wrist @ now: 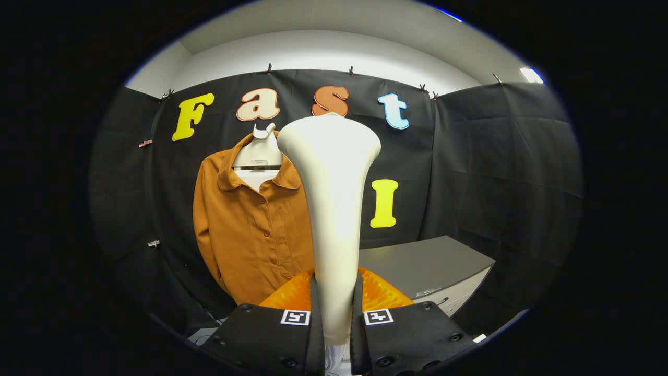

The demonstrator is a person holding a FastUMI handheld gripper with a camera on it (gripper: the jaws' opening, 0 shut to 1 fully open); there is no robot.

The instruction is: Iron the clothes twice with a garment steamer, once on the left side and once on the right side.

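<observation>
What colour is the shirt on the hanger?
Rust orange shirt, plain, seen best in the gripper view, beyond the steamer the gripper holds.

Steamer stands upright between the gripper fingers, both pressed on its handle; its lower end is cut off below them and its head faces away, so the steam face is unseen. It blocks the shirt's far side beyond the fingers. Shirt hem drops behind the fingers. Hanger mostly under the collar. Cabinet front partly cut off, handle too small to make out.
</observation>
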